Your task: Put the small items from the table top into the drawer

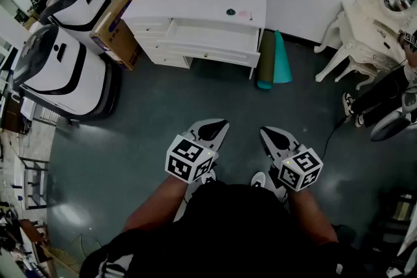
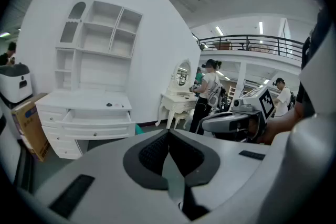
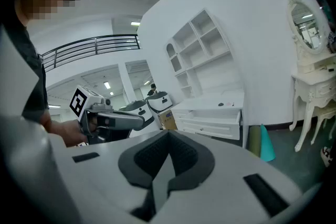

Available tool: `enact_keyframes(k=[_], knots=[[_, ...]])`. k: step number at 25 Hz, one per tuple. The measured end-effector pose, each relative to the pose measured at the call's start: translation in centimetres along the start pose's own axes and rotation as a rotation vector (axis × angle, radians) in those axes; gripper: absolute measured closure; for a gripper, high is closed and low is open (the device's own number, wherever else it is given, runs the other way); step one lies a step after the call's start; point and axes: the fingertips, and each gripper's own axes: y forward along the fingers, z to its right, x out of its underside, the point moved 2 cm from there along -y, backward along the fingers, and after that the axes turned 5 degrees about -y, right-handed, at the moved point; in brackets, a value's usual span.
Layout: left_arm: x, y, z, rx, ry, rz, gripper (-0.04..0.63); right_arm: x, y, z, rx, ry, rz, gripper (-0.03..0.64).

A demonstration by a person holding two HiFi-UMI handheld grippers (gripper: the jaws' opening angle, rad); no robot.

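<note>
A: What sits at the far left of the head view?

B: Two big white-and-black machines (image 1: 65, 68) on the grey floor (image 1: 163, 101), and a cardboard box (image 1: 117, 26) standing against the left end of the white desk (image 1: 195, 0).

A: And the desk itself?

B: Its wide drawer (image 1: 212, 37) is pulled out beneath the top.

A: What about the tongs in the person's left hand?

B: The left gripper (image 1: 218, 127) is held low in front of the person, well apart from the desk. Its jaws are pressed together with nothing between them; in the left gripper view the pads meet at the tip.

A: Where are the small things?

B: They lie on the table top toward its right end, above the open drawer. There is a dark round item (image 1: 230, 12) and, just to its right, a pale pink item (image 1: 244, 14) — both too small to say more.

A: And the other hand?

B: The right gripper (image 1: 270, 135) is beside the left one and points toward the desk. It is likewise closed and empty.

A: Further right?

B: Two rolled mats (image 1: 273, 58), one olive and one teal, lie by the desk's right leg. A white dressing table (image 1: 365, 16) with an oval mirror stands at the far right, with a person's legs (image 1: 378, 97) near it.
</note>
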Motion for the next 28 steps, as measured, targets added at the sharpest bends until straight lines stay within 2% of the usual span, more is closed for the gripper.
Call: enact_keyframes(k=[12,17,22,28], knots=[[0.3,0.1,0.3,0.007,-0.001,-0.001,0.584,0.3,-0.1,-0.2,-0.009,-0.008,-0.003,0.597],[0.5,0.0,0.6,0.015,-0.001,-0.006,0.584,-0.2,-0.1,-0.6,-0.038,0.046,0.035,0.595],[1.1,0.0,0.7,0.016,0.002,-0.021,0.584,0.9,0.5,-0.7,-0.012,0.064,0.009,0.595],[1.5,-0.8,-0.4,0.025,-0.006,-0.022,0.584,1.7,2.0,-2.2,-0.045,0.067,-0.025,0.595]])
